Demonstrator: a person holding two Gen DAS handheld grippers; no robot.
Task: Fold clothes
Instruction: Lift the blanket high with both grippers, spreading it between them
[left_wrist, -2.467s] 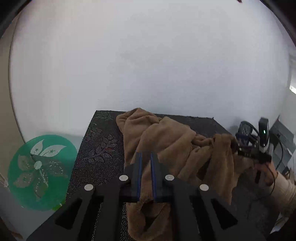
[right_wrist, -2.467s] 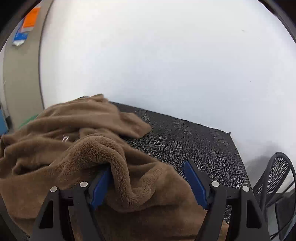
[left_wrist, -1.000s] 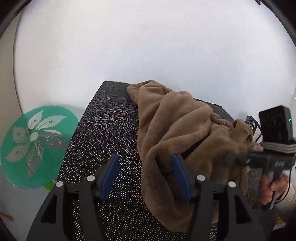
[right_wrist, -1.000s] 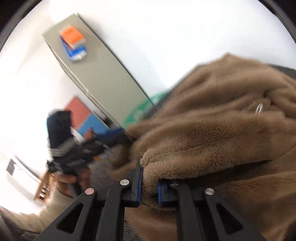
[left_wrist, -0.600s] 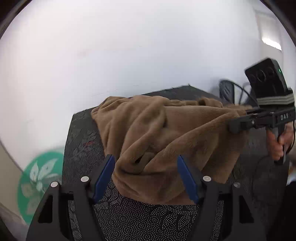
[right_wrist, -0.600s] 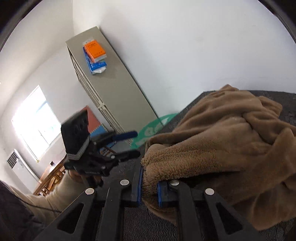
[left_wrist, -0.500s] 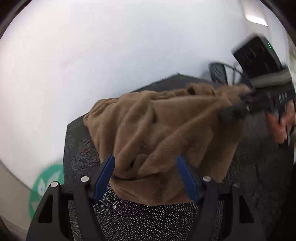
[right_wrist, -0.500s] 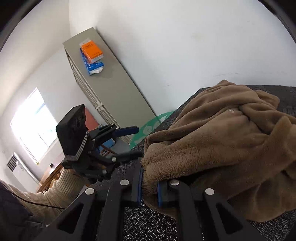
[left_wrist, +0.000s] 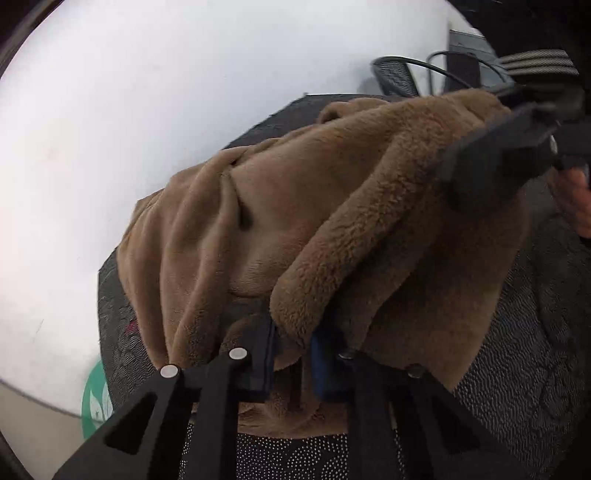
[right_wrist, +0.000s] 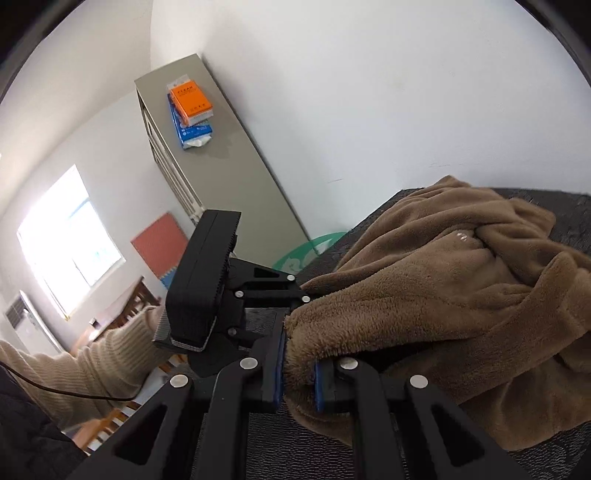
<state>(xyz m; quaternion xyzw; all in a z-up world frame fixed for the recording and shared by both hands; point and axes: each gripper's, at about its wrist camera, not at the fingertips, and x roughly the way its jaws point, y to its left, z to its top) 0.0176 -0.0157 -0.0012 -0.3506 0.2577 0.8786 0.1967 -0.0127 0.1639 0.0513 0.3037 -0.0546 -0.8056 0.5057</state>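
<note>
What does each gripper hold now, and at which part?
Both hold the brown fleece garment: the left gripper, jaws just closed, pinches a thick edge fold; the right gripper pinches another edge fold.

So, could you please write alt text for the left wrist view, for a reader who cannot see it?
The left hand-held gripper has just been closing and now pinches a fold of a brown fleece garment lying on a dark patterned table. At upper right, the right hand-held gripper reaches into the same garment.

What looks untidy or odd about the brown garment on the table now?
The brown fleece garment lies bunched in thick folds, not flat, on the dark patterned table. No damage or spill shows. Both hand-held grippers, left and right, pinch its edge.
</note>
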